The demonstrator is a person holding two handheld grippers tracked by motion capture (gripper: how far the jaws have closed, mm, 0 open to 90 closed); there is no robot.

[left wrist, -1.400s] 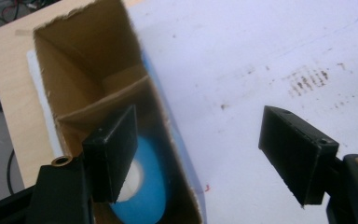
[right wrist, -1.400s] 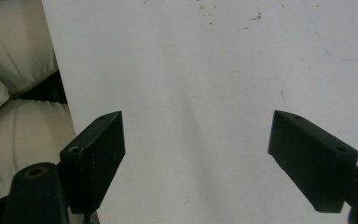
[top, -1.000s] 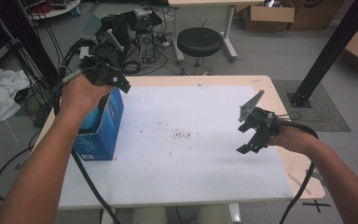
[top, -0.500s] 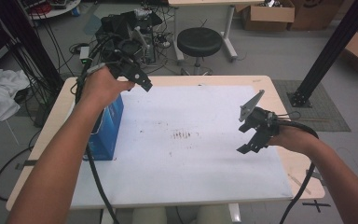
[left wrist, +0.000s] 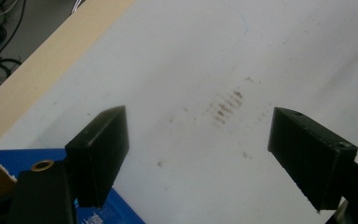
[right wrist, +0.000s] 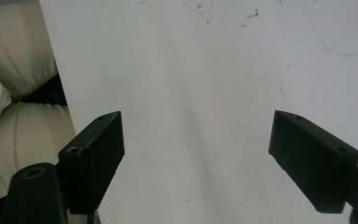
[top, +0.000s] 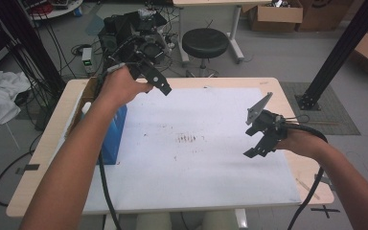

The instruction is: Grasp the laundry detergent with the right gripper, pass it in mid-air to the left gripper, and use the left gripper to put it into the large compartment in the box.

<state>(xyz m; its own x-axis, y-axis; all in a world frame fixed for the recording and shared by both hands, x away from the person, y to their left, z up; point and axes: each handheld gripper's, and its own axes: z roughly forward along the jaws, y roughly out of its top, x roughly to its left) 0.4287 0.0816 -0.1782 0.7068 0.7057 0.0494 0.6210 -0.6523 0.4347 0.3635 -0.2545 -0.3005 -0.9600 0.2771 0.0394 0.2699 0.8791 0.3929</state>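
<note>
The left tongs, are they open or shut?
Open: the left tongs have just been opening, jaws wide apart, nothing between them, only the white sheet behind.

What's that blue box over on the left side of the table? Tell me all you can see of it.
The blue box looks like cardboard: blue outer faces, a brown inner flap showing at its open top, and white print too small to read. It stands upright at the left edge of the white sheet, partly behind the person's forearm. The left gripper is above and beyond it with jaws wide apart, having just been opening, nothing between them. Nothing touches the box that I can see.
</note>
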